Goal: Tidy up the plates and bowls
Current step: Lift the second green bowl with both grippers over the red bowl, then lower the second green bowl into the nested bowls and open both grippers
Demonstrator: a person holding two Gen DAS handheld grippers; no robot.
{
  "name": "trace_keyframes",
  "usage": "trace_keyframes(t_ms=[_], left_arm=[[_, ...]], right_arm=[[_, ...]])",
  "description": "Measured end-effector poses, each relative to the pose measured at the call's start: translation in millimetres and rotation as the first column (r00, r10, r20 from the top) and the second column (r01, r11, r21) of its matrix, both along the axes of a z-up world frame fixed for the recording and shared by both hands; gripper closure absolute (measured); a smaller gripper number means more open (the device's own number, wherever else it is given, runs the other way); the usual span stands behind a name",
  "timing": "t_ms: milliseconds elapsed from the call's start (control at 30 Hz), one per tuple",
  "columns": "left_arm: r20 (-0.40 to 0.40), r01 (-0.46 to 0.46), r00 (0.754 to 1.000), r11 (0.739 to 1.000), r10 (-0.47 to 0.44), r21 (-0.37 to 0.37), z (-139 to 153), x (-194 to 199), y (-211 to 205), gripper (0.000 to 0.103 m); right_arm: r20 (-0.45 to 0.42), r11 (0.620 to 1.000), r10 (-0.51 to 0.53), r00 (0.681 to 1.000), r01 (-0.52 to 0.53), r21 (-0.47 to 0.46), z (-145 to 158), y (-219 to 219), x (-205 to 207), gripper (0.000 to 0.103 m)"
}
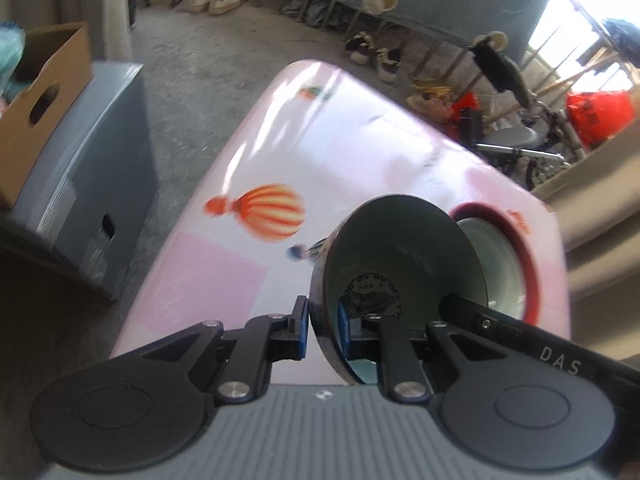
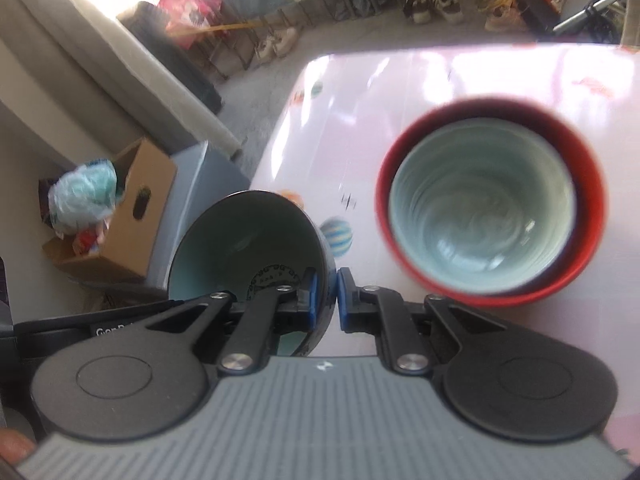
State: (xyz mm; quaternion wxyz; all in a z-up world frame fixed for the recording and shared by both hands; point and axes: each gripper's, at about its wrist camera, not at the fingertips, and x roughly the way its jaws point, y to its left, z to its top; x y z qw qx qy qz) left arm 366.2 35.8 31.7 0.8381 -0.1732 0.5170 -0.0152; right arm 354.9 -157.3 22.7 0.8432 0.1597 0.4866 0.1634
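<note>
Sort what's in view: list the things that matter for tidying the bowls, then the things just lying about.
Job:
dark bowl, pinched at its rim by left claw and right claw
pale green bowl nested in red bowl

Lying about:
cardboard box
grey box
shoes

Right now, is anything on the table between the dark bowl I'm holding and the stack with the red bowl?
Nothing visible. Both the left gripper and right gripper clamp the dark bowl by its rim, tilted, and only bare pink tabletop lies between it and the pale green bowl nested in the red bowl.
</note>
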Motion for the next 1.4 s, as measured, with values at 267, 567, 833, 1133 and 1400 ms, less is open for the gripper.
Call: trace_keyframes(t_ms=[267, 567, 833, 1133, 1400], left_arm=[[0.024, 0.121, 0.992, 0.992, -0.122, 0.035, 26, 39, -78, 0.087], [-0.039, 0.197, 0.98, 0.977, -0.194, 0.08, -6, 70, -135, 0.087], [-0.077, 0.206, 0.977, 0.971, -0.198, 0.12, -24, 77, -141, 0.087], [-0.1, 0.205, 0.976, 0.97, -0.193, 0.128, -25, 80, -136, 0.087], [-0.104, 0.21, 0.974, 0.974, -0.201, 0.087, -23, 78, -139, 0.068]], right_arm=[[0.052, 0.994, -0.107, 0.993, 0.107, 0.006, 38, -70, 13, 0.094], [0.002, 0.98, -0.201, 0.98, 0.201, 0.01, 14, -150, 35, 0.094], [-0.036, 0.979, -0.201, 0.979, 0.202, 0.015, -24, -160, 47, 0.094], [0.012, 0.988, -0.138, 0.99, 0.138, -0.076, -17, -138, 52, 0.094], [0.047, 0.977, -0.08, 0.996, 0.088, -0.195, -11, -118, 50, 0.096]])
